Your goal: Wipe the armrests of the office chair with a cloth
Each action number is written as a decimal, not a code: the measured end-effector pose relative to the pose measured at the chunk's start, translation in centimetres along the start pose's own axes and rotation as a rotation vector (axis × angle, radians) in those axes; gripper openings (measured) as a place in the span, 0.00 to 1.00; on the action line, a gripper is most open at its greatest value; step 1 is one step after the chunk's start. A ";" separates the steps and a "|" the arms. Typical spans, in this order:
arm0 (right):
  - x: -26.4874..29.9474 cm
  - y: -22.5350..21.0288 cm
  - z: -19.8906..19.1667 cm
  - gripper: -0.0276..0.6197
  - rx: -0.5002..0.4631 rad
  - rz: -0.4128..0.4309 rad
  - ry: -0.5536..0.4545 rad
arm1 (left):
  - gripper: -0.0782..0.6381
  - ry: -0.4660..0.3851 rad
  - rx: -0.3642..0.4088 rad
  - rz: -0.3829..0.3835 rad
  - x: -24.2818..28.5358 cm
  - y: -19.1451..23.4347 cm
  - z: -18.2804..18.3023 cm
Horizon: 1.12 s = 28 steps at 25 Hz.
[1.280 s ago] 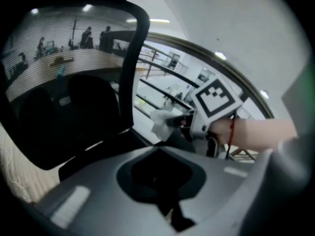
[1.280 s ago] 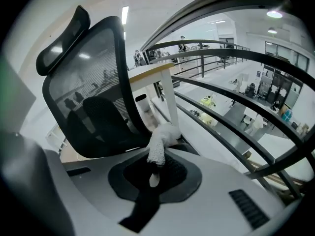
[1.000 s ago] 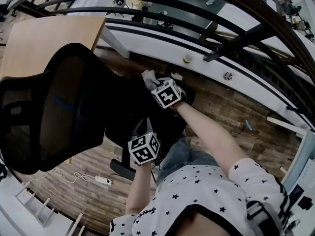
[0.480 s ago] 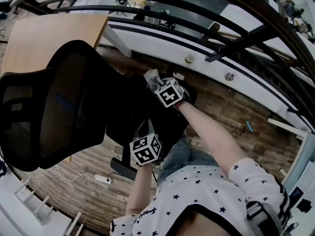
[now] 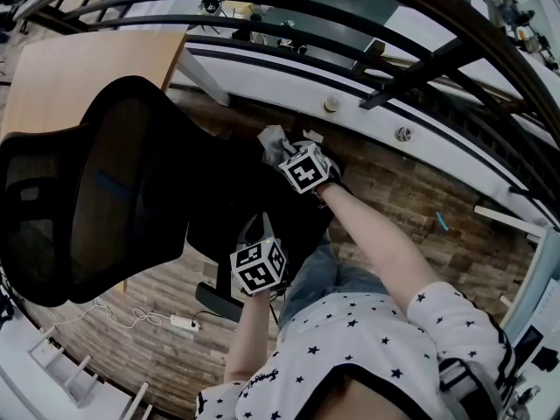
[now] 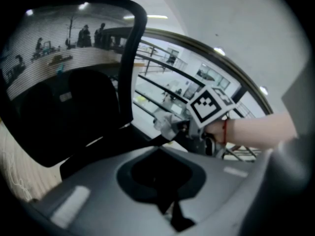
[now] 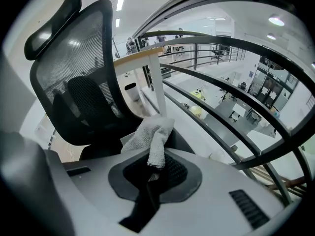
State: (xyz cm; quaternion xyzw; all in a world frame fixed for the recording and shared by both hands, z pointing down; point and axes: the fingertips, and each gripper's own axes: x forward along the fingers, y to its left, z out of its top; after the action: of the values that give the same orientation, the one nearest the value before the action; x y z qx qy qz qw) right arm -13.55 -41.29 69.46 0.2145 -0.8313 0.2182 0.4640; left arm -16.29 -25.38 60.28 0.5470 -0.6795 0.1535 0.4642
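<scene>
Right gripper (image 5: 287, 150) is clamped on the cloth (image 7: 150, 134) at the chair's (image 5: 105, 182) far side, and the armrest under it is lost in black. Left gripper (image 6: 166, 203) hangs at the chair's near side, dim jaws together, nothing between them.

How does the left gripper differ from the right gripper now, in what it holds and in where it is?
The right gripper has its fingers shut on a grey cloth; the left gripper has its fingers shut on nothing. In the head view the right gripper reaches farther out, beside the chair, while the left gripper is closer to the person's body. Both face the chair.
</scene>
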 end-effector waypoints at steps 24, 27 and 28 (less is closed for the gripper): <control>-3.7 -3.0 -5.6 0.09 0.063 -0.057 -0.006 | 0.11 0.007 0.053 -0.045 -0.2 -3.0 -1.3; -4.3 -3.4 -6.4 0.09 0.066 -0.065 -0.007 | 0.11 0.007 0.059 -0.047 -0.5 -3.3 -1.4; -4.5 -3.5 -6.6 0.09 0.068 -0.067 -0.006 | 0.11 0.007 0.061 -0.048 -0.5 -3.4 -1.5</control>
State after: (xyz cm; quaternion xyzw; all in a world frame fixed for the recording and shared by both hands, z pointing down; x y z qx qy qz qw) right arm -4.96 -39.70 69.29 0.2585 -0.8171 0.2300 0.4610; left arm -12.65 -25.19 59.62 0.5763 -0.6598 0.1648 0.4531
